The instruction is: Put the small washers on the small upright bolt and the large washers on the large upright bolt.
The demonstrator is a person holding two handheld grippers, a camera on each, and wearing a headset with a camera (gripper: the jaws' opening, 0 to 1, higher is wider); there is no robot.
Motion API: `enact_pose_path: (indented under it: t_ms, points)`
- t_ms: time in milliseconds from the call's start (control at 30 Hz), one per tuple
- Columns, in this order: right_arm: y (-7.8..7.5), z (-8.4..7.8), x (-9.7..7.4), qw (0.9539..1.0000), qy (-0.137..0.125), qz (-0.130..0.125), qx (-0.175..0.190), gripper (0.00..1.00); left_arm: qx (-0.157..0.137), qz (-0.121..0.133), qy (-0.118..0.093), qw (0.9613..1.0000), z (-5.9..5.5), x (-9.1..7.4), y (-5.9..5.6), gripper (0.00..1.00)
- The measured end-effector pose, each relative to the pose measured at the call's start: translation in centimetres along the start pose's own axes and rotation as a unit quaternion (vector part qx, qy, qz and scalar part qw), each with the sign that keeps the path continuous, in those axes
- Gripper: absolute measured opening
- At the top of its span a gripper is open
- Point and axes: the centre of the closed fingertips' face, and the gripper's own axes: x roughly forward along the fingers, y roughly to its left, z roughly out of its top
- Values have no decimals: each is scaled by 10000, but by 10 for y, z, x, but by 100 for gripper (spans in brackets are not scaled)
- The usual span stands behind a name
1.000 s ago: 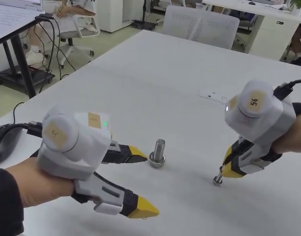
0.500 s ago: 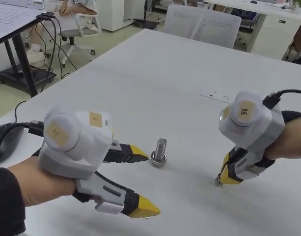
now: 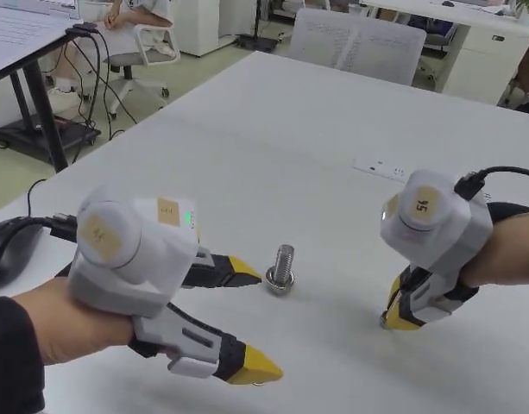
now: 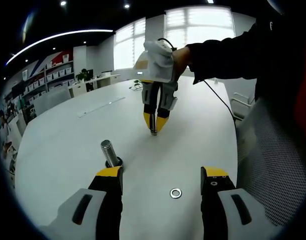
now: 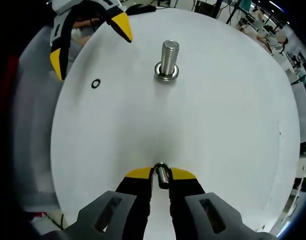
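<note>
The large bolt (image 3: pixel 281 266) stands upright mid-table with a washer around its base (image 5: pixel 166 76). My left gripper (image 3: pixel 251 323) hovers open just left of it, jaws wide apart (image 4: pixel 161 172). A loose small washer (image 4: pixel 175 193) lies flat on the table between those jaws, also seen from the right gripper view (image 5: pixel 95 83). My right gripper (image 3: pixel 400 315) points down over the small bolt (image 5: pixel 161 176), its tips close on either side of the shaft. A small ring, apparently a small washer, sits around the bolt's top between the tips. The small bolt is hidden in the head view.
The white table (image 3: pixel 273 147) stretches far back. A flat white socket strip (image 3: pixel 376 168) lies behind the right gripper. The table's left edge is near my left hand, with a dark cable (image 3: pixel 22 226) there. A mesh chair (image 3: pixel 355 43) stands at the far edge.
My right gripper has sunk down over the small bolt, which showed below its tips and is now covered. The left gripper has stayed open in place.
</note>
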Motion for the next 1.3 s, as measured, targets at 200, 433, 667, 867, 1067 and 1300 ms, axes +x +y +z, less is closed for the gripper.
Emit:
enact_pose_path:
  t_ms: [200, 433, 667, 867, 1067, 1300]
  points:
    - [-1, 1, 0, 10000, 2, 3, -16, 14, 3, 1, 4, 10000, 0, 0, 0, 62]
    - [-2, -1, 3, 10000, 45, -21, -59, 16, 6, 2, -7, 10000, 1, 0, 1, 62]
    - [-2, -4, 4, 10000, 49, -26, -10, 21, 11, 1, -4, 10000, 0, 0, 1, 62]
    - [-4, -8, 3, 9999, 2, -51, 87, 24, 6, 0, 1, 10000, 0, 1, 1, 62]
    - [-4, -13, 1, 9998, -7, -72, 177, 27, 4, -3, 4, 10000, 0, 1, 0, 63]
    - [-2, -20, 0, 9996, -26, -78, 272, 29, 6, 7, -2, 10000, 0, 1, 0, 63]
